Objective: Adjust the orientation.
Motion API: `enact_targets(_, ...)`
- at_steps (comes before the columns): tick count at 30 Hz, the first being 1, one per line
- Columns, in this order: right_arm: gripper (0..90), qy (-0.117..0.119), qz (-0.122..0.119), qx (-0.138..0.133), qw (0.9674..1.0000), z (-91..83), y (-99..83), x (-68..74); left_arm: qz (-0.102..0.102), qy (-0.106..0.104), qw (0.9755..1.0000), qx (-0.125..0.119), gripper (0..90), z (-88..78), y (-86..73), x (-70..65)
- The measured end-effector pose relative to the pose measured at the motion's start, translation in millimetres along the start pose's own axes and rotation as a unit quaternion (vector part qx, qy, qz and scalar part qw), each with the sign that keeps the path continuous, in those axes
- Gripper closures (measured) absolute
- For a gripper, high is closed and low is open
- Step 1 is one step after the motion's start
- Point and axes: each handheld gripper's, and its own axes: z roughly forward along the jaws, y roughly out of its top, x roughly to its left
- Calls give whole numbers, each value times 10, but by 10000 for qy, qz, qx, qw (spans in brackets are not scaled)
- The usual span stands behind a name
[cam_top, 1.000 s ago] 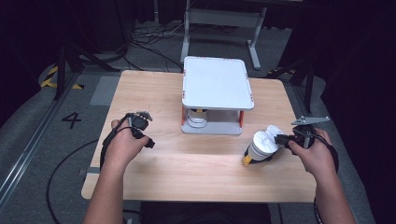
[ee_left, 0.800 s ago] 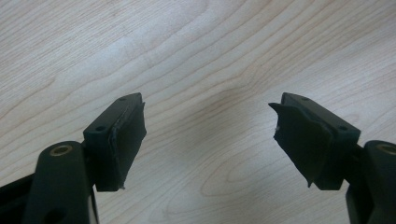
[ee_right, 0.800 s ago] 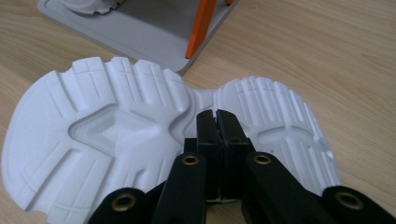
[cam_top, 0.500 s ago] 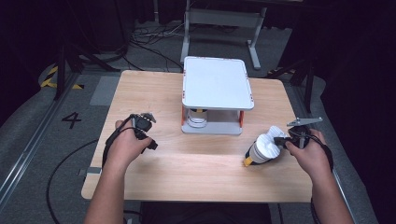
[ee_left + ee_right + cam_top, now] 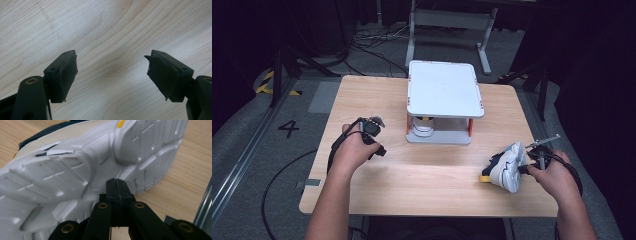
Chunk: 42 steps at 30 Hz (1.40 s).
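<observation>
- On table, near front-right corner: shoe tipped on its side, white sole facing the person's right hand.
- Shoe: white/grey w/ dark upper and yellow bit at one end; sits well right of stand.
- R gripper: jaws pressed together, nothing visible between them; tips right at the shoe sole's mid groove. Touching or just short of it – can't tell.
- R gripper view: sole tread blocks up close, dark upper and yellow accent along top edge, bare wood to the right.
- High view: R gripper sits just beside the shoe, at table's right edge, cable looping over the wrist.
- L gripper: jaws wide apart, empty; bare wood grain beneath.
- L pads: black, edges a bit frayed.
- High view: L gripper held in left hand over table's left-centre, just left of stand; well apart from shoe.
- Stand: white flat top, orange legs, grey base, at table's centre-back.
- Under stand's top, on its base: small white round obj w/ dark top; too small to tell what.
- Both forearms come in from bottom, bare.
- Floor left of table: grey, w/ a painted "4", cables, yellow-black tape.
</observation>
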Motion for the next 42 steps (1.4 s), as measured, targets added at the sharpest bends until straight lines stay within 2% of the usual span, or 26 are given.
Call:
enact_targets(5, 900, 95, 123, 239, 9996, 45, -56, -37, 39, -29, 10000, -9, 238, 9, 31, -19)
enact_targets(8, 900, 339, 142, 398, 9985, 213, -43, -2, 33, -15, 10000, -8, 238, 0, 27, -11)
enact_targets(9, 900, 332, 102, 457, 9984, 286, -24, 18, 26, -18, 10000, -21, 238, -6, 23, -6)
enact_targets(12, 900, 233, -15, 358, 9991, 401, 34, 52, -11, -12, 10000, -83, 237, -37, 1, 17)
enact_targets(16, 849, 313, 65, 271, 9991, 353, 46, 66, -58, 37, 9999, -83, 237, -44, -21, 39)
enact_targets(18, 801, 352, 184, 100, 9992, 255, 34, 49, -39, 25, 10000, -74, 237, -40, -18, 30)
enact_targets(19, 801, 352, 184, 100, 9992, 255, 34, 49, -39, 25, 10000, -74, 237, -40, -18, 30)
enact_targets(20, 776, 303, 213, -62, 9993, 97, 11, 32, -19, 29, 10000, -64, 237, -43, -15, 28)
enact_targets(23, 714, 189, 216, -585, 9979, -166, -8, 33, -33, 48, 10000, -79, 237, -41, -4, 15)
enact_targets(24, 714, 189, 216, -585, 9979, -166, -8, 33, -33, 48, 10000, -79, 237, -41, -4, 15)
enact_targets(25, 671, 112, 203, -796, 9966, -234, -9, 37, -35, 64, 10000, -58, 237, -39, -2, 9)
enact_targets(26, 613, -83, 190, -1248, 9920, -317, 0, 26, -21, 52, 10000, -43, 237, -30, -1, -1)
enact_targets(30, 537, -236, 434, -1560, 9865, -287, 16, -27, -10, 49, 10000, -27, 237, -18, -1, -22)
enact_targets(32, 534, -349, 471, -1610, 9852, -232, 46, -28, -11, 70, 10000, 5, 237, -5, -2, -32)
enact_targets(35, 497, -323, 490, -1694, 9838, -118, 119, 24, 32, 48, 10000, 56, 237, 21, -7, -44)
enact_targets(38, 455, -399, 609, -1591, 9846, -12, 151, 35, 60, 84, 9999, 77, 237, 18, -18, -42)
enact_targets(40, 480, -335, 713, -1599, 9840, 1, 145, 33, 24, 62, 10000, 51, 237, 10, -24, -39)
enact_targets(42, 534, -291, 690, -1502, 9858, -35, 129, 29, 58, 27, 10000, 20, 237, 7, -28, -35)
